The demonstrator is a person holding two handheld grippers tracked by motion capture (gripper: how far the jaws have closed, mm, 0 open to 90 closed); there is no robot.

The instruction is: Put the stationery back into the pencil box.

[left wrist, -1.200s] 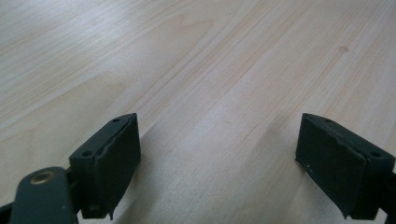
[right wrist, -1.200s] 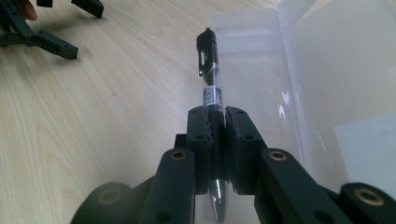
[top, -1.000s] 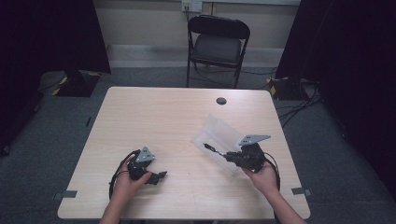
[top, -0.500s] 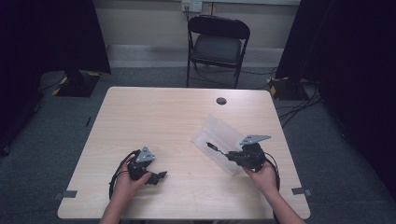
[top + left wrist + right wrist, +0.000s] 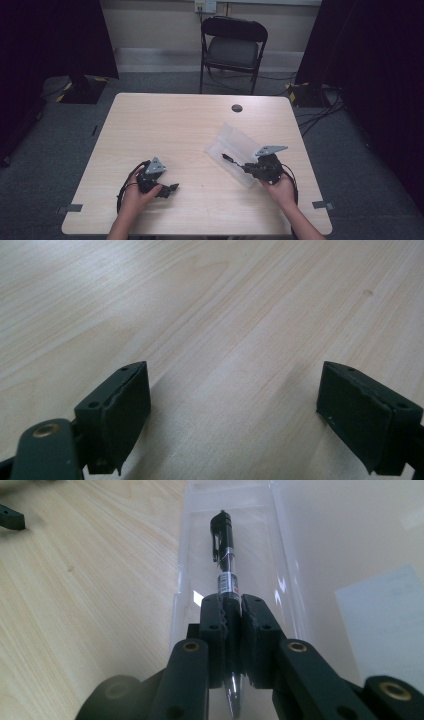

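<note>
A black pen with a clear barrel (image 5: 223, 555) is clamped between the jaws of my right gripper (image 5: 234, 611), its clip end pointing away over a clear plastic case (image 5: 235, 510). From above, the right gripper (image 5: 248, 168) holds the pen (image 5: 230, 160) low over the open case (image 5: 235, 145) at the table's right side. My left gripper (image 5: 170, 189) rests on the wooden table (image 5: 175, 125) near the front left, jaws wide apart with bare wood between the pads (image 5: 127, 405).
A small dark round grommet (image 5: 237, 108) sits near the table's far edge. A black folding chair (image 5: 231, 45) stands behind the table. Cables lie on the floor at the right. A white sheet (image 5: 390, 615) lies beside the case.
</note>
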